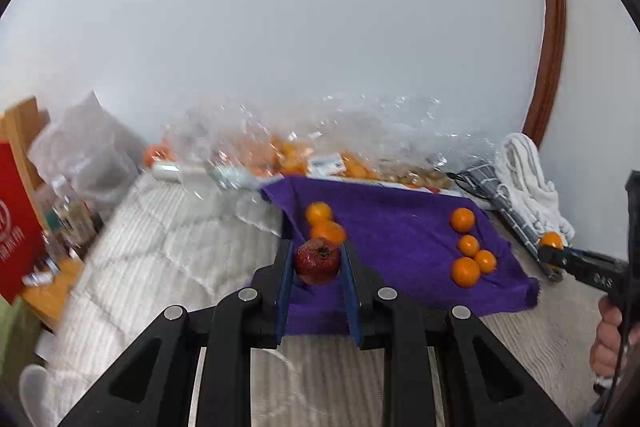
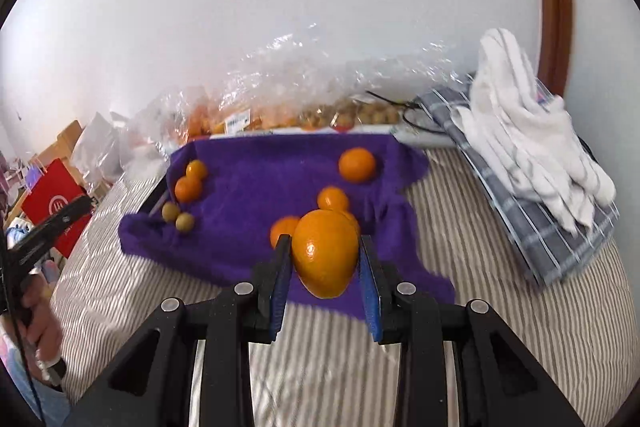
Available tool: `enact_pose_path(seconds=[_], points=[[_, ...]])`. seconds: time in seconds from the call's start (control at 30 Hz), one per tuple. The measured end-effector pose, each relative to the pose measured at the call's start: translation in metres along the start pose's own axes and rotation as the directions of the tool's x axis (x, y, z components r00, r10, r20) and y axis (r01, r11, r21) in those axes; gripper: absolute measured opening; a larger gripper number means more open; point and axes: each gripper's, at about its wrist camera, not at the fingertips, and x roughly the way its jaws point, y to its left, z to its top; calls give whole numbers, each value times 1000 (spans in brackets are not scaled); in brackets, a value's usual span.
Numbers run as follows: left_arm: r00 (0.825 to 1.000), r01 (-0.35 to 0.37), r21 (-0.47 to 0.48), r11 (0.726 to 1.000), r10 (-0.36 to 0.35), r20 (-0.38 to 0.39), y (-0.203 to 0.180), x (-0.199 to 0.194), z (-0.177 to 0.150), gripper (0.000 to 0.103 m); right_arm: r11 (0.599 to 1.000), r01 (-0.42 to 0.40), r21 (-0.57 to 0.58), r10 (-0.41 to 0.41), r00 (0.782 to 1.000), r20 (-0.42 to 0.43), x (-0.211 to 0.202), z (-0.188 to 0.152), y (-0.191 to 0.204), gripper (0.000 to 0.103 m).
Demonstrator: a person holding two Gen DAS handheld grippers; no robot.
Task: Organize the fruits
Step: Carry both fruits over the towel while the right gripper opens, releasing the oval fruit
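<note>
Left to right: left gripper (image 1: 318,261) had its jaws clamped on a dark red pomegranate (image 1: 317,260), crown end facing up toward the camera, held above the near edge of the purple cloth (image 1: 400,227) on the bed (image 1: 160,227). Right gripper (image 2: 325,259) was clamped on an oval orange (image 2: 325,258), long axis roughly upright, tilted slightly, also over the cloth.

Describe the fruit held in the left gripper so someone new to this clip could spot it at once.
Find the purple cloth spread on the striped bedding. At its near left edge, the left gripper is shut on a round fruit between its blue pads. It is the only dark red, speckled fruit with a small crown on top; every loose fruit around it on the cloth is plain orange.
</note>
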Motion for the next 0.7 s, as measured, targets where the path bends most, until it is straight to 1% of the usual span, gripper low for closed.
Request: enact_pose_path(seconds=[0.1,0.17,0.3,0.4,0.53,0.7], points=[[1000,-29,3,1000,29,3,10,3,14,22,1000,-29,-10,29,1000,-8,19,18,9,32],[999,-36,-11,999,36,2,14,7,21,22,999,-38,-17,37,999,-8,28,28,13,32],[1000,-27,-53,998,26,-14,21,24,34,22,998,-49,-37,48,999,-23,51,52,21,32],[999,-18,-61,998,16,-30,21,36,37,22,996,-53,-68,50,998,-47,72,65,27,32],[998,-5,-71,997,1,-65,21,56,36,22,995,-46,-93,35,993,-116,110,68,28,32],[995,13,-74,997,-21,-100,21,76,34,22,996,-50,-80,33,980,-195,152,57,28,32]])
